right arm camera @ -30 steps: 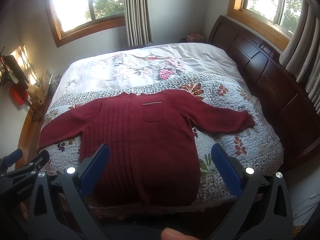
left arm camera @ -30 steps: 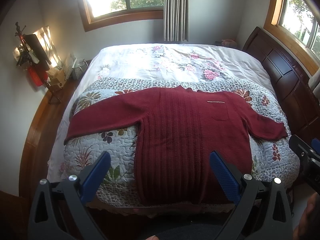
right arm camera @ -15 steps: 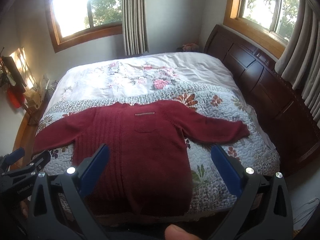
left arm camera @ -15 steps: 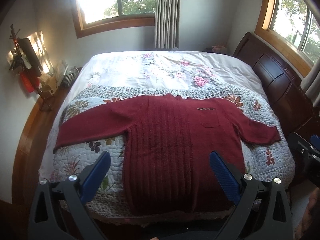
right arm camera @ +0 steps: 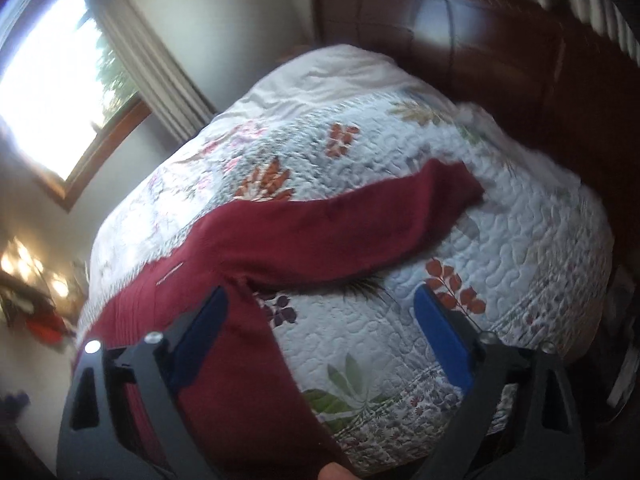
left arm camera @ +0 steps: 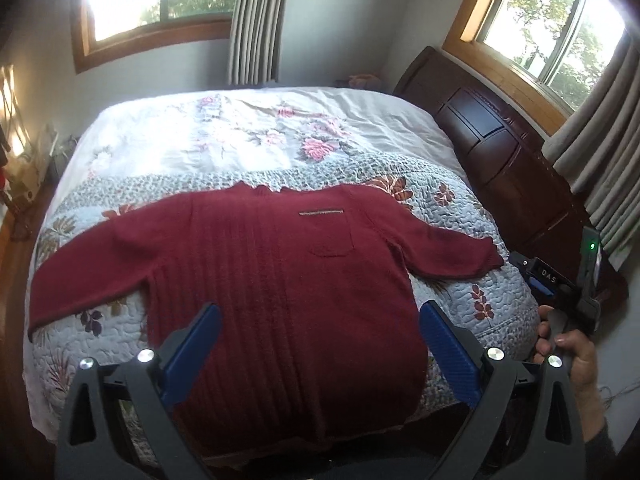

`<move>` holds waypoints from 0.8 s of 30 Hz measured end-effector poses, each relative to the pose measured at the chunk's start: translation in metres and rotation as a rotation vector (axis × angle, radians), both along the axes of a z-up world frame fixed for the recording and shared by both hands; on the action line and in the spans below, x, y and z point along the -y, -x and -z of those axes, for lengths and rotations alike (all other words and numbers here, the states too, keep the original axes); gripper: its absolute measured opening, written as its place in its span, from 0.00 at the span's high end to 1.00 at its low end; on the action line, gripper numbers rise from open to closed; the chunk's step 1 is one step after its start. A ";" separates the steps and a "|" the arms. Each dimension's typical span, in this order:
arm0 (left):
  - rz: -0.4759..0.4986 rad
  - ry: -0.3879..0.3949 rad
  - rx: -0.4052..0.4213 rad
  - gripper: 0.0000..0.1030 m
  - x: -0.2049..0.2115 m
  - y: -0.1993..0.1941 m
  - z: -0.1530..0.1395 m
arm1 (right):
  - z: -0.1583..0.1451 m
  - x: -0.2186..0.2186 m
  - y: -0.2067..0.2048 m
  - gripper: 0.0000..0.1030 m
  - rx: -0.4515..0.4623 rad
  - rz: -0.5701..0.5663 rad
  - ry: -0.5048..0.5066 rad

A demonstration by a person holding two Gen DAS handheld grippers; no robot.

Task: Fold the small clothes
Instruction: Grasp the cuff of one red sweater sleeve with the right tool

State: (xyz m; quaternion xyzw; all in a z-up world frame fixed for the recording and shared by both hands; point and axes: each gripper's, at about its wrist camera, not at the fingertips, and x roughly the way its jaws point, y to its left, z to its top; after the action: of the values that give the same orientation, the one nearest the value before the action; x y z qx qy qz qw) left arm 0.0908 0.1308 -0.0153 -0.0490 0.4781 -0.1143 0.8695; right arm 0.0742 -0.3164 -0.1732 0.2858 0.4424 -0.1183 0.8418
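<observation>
A dark red knit sweater [left arm camera: 272,280] lies flat on the quilted bed [left arm camera: 492,308], both sleeves spread out, a small chest pocket on its right side. My left gripper [left arm camera: 320,352] hovers open above the sweater's lower body, nothing between its blue pads. In the right wrist view, tilted and blurred, the sweater's right sleeve [right arm camera: 344,232] stretches across the quilt. My right gripper [right arm camera: 320,340] is open over the armpit area, its left finger above the red body and its right finger above bare quilt. The right gripper's body [left arm camera: 560,284] and a hand [left arm camera: 572,352] show at the bed's right edge.
A dark wooden headboard [left arm camera: 500,160] runs along the bed's right side. Windows with curtains [left arm camera: 256,20] stand behind. White floral bedding [left arm camera: 260,132] covers the far half. Small items sit on a side stand [left arm camera: 20,168] at left.
The right gripper has swung right and rolled, closing in on the right sleeve; its view is now tilted and blurred. The left gripper's view has turned to the right. Both remain open.
</observation>
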 end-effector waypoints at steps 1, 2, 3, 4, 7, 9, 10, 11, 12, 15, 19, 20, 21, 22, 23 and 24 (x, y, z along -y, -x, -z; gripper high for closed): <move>-0.006 -0.010 0.004 0.04 0.004 -0.003 0.002 | 0.019 0.027 -0.001 0.38 -0.012 0.056 -0.086; -0.016 -0.030 0.009 0.04 0.009 -0.007 0.005 | 0.036 0.049 -0.001 0.39 -0.020 0.107 -0.166; -0.026 -0.040 0.010 0.04 0.011 -0.009 0.006 | 0.055 0.075 -0.001 0.39 -0.012 0.168 -0.254; -0.037 -0.038 0.004 0.04 0.013 -0.011 0.008 | 0.073 0.098 0.001 0.40 0.004 0.225 -0.334; -0.043 -0.023 -0.013 0.04 0.018 -0.015 0.010 | 0.123 0.157 0.001 0.41 0.059 0.376 -0.575; -0.056 -0.036 -0.016 0.04 0.020 -0.014 0.012 | 0.143 0.185 -0.003 0.41 0.099 0.441 -0.633; -0.066 -0.045 -0.021 0.04 0.021 -0.015 0.012 | 0.151 0.196 -0.008 0.42 0.117 0.451 -0.652; -0.074 -0.052 -0.028 0.04 0.023 -0.015 0.014 | 0.159 0.205 -0.014 0.43 0.127 0.463 -0.682; -0.083 -0.056 -0.036 0.04 0.024 -0.016 0.015 | 0.164 0.211 -0.019 0.44 0.140 0.471 -0.709; -0.115 -0.062 -0.057 0.04 0.028 -0.017 0.017 | 0.171 0.222 -0.039 0.44 0.127 0.459 -0.698; -0.146 -0.075 -0.066 0.04 0.035 -0.016 0.018 | 0.180 0.226 -0.060 0.45 0.085 0.435 -0.675; -0.152 -0.076 -0.066 0.04 0.037 -0.016 0.018 | 0.183 0.227 -0.061 0.46 0.076 0.433 -0.666; -0.157 -0.077 -0.067 0.04 0.039 -0.015 0.018 | 0.186 0.229 -0.065 0.47 0.075 0.432 -0.662; -0.163 -0.077 -0.066 0.04 0.040 -0.015 0.018 | 0.187 0.229 -0.067 0.48 0.075 0.431 -0.662; -0.169 -0.075 -0.066 0.04 0.041 -0.014 0.018 | 0.188 0.229 -0.068 0.50 0.075 0.425 -0.660; -0.176 -0.075 -0.066 0.04 0.042 -0.014 0.019 | 0.189 0.230 -0.071 0.55 0.069 0.416 -0.655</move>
State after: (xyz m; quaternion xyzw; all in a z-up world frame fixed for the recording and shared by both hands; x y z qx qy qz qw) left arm 0.1045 0.0889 -0.0341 -0.0620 0.5042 -0.0180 0.8612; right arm 0.1455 -0.5461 -0.3621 0.6268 0.3606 -0.1293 0.6785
